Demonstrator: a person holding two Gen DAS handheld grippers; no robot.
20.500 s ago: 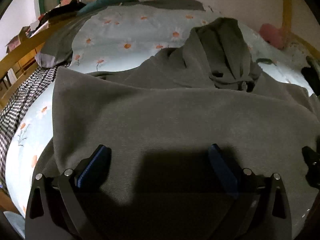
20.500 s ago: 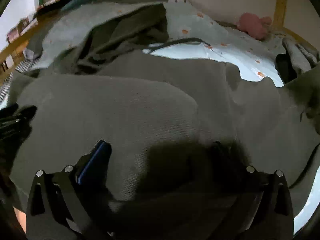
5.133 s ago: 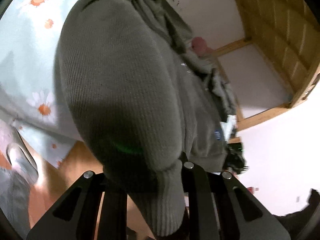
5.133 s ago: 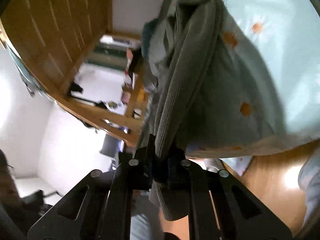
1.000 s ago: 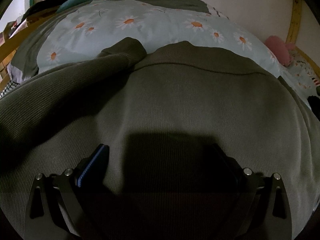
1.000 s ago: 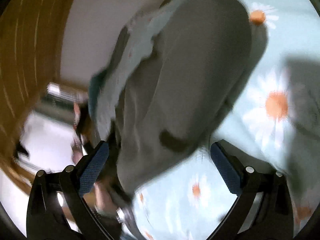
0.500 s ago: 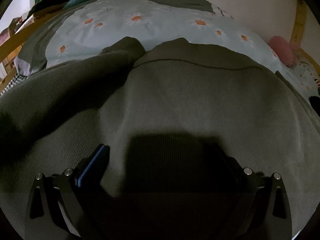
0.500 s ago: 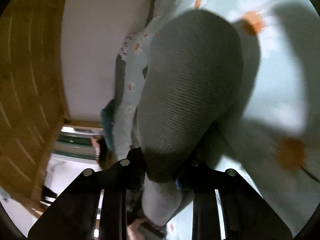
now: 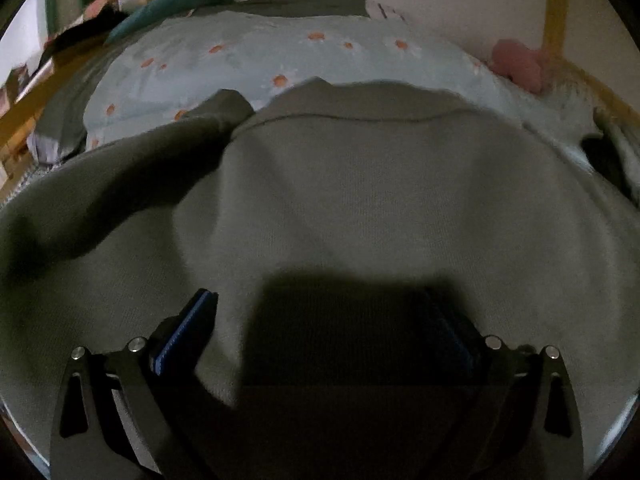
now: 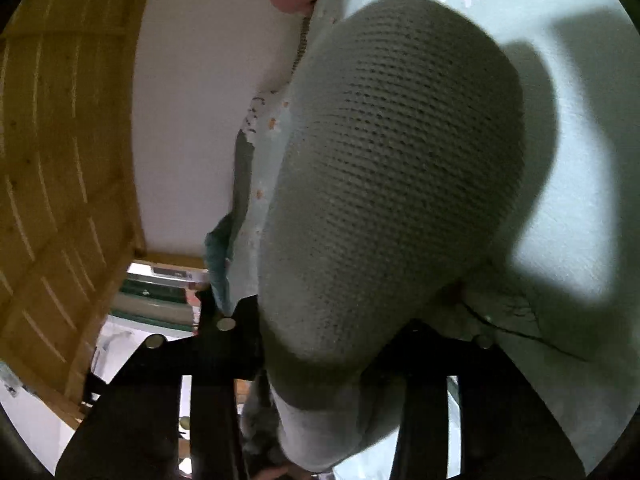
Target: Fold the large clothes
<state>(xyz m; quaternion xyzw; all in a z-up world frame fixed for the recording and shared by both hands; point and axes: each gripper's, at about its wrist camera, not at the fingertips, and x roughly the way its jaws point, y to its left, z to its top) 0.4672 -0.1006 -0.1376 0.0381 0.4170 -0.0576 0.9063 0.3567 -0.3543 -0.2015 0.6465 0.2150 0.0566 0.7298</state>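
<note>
A large grey-green knit sweater (image 9: 380, 200) lies spread over the bed, filling most of the left wrist view; one sleeve (image 9: 120, 184) runs off to the left. My left gripper (image 9: 324, 324) is open just above the sweater's body, holding nothing. In the right wrist view, my right gripper (image 10: 320, 344) is shut on a thick fold of the sweater (image 10: 392, 168), which bulges up between the fingers and hides their tips. This view is rolled sideways.
The bed has a light blue daisy-print cover (image 9: 280, 52) (image 10: 580, 128). A pink soft toy (image 9: 516, 64) lies at the back right by the wooden frame post (image 9: 554, 8). A teal pillow (image 9: 176, 4) lies at the back left. A wooden panel (image 10: 60, 140) shows beside the wall.
My right gripper went from open to shut on a fold of the sweater and now holds it closer to the camera. My left gripper stayed open and pulled back slightly over the sweater.
</note>
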